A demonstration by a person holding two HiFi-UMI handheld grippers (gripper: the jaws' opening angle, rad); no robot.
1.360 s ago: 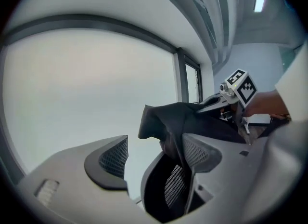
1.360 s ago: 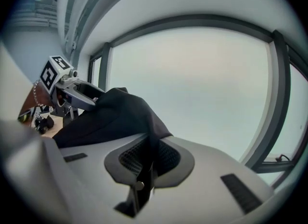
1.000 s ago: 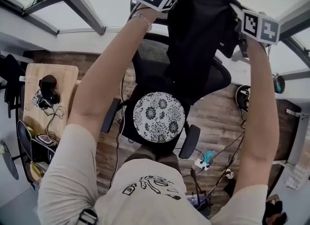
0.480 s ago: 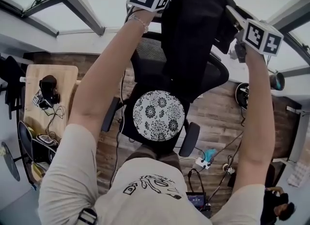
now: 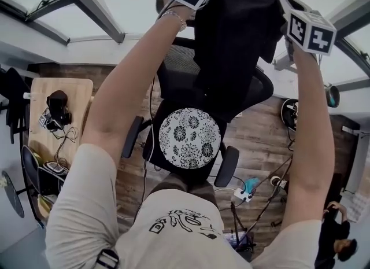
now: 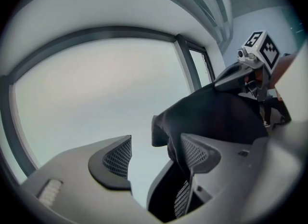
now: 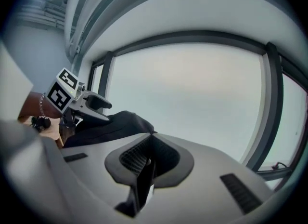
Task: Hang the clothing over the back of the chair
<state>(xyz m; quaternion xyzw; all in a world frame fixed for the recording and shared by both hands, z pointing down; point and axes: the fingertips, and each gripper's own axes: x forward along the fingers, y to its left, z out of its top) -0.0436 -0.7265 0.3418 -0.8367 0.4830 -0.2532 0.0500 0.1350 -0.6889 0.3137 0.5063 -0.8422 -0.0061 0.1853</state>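
A person stands over a black office chair with both arms stretched forward, the dark clothing lying in a bunched mound across the top of the chair's back, between the two tools. It covers the right part of the mesh backrest and leaves the left part bare. The left gripper stands with its jaws wide apart, having just eased in slightly. A fold of the garment sits just behind its right-hand jaw, but nothing lies between the pads. The right gripper has just snapped its jaws together, and no cloth can be made out between them; the garment lies off to its left. The task appears to be at the letting-go stage, with the garment apparently resting on the backrest rather than carried. The next move likely calls for drawing both tools back without snagging a fold. It may also need a tug to spread the heap evenly, since so much of it sits to one side that it could slide off. By count there are one garment, one chair, two grippers, one floral seat cushion and two armrests. One wooden desk stands to the left of the chair.
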